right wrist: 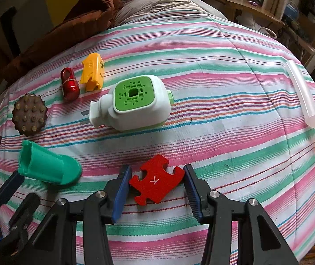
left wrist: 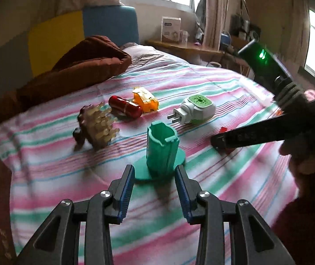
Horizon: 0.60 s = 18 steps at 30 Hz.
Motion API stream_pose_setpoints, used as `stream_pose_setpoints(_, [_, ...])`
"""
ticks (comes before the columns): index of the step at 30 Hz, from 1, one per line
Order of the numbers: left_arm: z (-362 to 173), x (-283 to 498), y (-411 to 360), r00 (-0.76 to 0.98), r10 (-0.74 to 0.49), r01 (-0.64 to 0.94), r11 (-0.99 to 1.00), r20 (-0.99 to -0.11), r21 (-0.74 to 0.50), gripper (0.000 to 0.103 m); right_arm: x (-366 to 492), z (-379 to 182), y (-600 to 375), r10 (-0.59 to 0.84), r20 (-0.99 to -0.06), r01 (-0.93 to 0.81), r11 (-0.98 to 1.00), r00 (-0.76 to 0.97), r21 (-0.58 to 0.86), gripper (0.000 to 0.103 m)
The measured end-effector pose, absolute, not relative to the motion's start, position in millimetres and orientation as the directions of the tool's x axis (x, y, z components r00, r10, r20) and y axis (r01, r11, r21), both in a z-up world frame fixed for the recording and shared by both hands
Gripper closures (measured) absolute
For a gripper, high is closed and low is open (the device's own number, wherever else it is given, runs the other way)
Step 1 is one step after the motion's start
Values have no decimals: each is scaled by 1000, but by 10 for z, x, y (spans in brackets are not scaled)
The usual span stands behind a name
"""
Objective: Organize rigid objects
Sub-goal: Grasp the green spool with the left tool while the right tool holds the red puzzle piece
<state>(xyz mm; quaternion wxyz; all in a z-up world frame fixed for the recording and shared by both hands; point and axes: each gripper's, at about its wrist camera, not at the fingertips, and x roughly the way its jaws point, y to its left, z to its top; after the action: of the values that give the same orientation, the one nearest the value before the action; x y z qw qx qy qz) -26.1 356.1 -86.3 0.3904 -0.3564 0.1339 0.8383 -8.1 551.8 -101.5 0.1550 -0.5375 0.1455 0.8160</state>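
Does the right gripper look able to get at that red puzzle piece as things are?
Probably yes. The red puzzle piece lies flat on the striped bedcover, already between the right gripper and its blue pads, which sit at its two edges. Nothing covers it; the white plug-in device lies well beyond.

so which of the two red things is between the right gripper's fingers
The flat red puzzle piece, marked with a white K. The shiny red capsule lies far off beside the yellow piece.

Striped bedsheet, brown quilt, wooden shelf, white box
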Motion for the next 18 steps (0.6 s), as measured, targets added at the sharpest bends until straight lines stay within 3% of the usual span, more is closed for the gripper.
stream_pose_setpoints(6, [-843, -303, 3696, -448, 539, -750, -661, -713, -28, 56, -88, -1021, 5508, 100, -923, -406, -912, -373, 65, 54])
stream_pose_setpoints(15, [-924, -556, 4006, -398, 529, -731, -677, -749, -89, 56, -102, -1025, 5505, 99, -923, -406, -912, -371, 65, 53])
stream_pose_setpoints(18, [-1083, -578, 3912, -386, 524, -712, -692, -759, -116, 68, -96, -1022, 5497, 99, -923, -407, -911, -372, 66, 53])
